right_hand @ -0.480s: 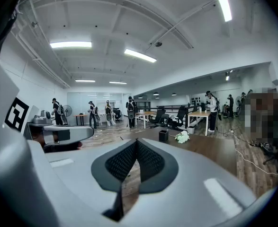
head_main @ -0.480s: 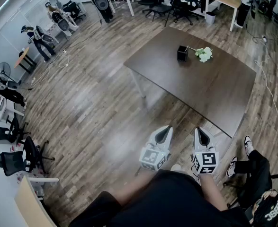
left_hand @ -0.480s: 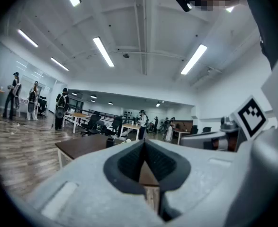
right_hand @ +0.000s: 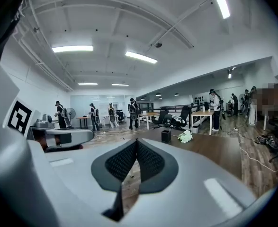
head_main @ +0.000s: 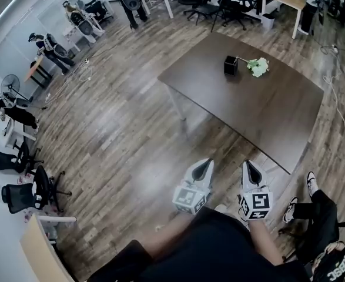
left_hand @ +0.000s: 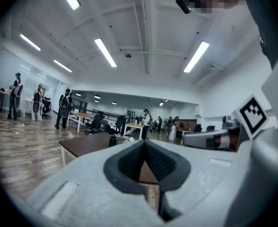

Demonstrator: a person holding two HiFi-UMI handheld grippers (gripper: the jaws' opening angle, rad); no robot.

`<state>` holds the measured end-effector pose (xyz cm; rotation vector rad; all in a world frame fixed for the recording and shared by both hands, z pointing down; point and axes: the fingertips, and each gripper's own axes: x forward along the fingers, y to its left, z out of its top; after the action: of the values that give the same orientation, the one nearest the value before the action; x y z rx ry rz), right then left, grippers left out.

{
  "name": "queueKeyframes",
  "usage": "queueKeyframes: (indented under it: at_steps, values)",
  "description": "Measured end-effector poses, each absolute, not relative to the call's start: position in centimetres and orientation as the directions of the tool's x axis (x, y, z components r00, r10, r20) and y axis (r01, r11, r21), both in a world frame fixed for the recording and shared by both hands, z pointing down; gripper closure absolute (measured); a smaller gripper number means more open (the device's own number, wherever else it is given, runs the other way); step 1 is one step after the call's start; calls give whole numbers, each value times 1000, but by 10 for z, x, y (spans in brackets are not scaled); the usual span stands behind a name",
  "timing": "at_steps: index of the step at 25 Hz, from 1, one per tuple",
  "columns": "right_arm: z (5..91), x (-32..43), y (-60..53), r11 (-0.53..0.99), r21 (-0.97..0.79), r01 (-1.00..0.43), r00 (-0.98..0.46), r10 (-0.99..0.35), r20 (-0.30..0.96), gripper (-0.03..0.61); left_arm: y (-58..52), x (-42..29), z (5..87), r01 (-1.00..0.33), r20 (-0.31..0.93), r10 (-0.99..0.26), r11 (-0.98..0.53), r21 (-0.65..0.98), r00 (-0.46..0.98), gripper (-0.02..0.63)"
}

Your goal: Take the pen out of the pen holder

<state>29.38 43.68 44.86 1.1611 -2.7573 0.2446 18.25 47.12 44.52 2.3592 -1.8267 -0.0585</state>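
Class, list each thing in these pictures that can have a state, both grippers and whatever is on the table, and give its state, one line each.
Left gripper: shut, tips touching, nothing between them.
Right gripper: shut, empty, held beside the left one.
Pen holder: upright on the table, untouched; contents too small to tell.
White flowers: lying on the table beside the pen holder.
Table: well ahead of both grippers.

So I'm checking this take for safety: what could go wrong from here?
1. The left gripper and right gripper are shut and well short of the table; arriving closed could knock over the small pen holder.
2. The white flowers lie close beside the holder, so a reach from that side may snag them.
The pen itself is too small to make out.
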Motion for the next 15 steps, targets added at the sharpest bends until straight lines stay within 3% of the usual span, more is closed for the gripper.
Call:
queueKeyframes:
  at_steps: [15]
  values:
    - [483,233,323,667,-115,-736,-671,-695,259,577,348,116,473,-951,76,-954,-277,135,289,611]
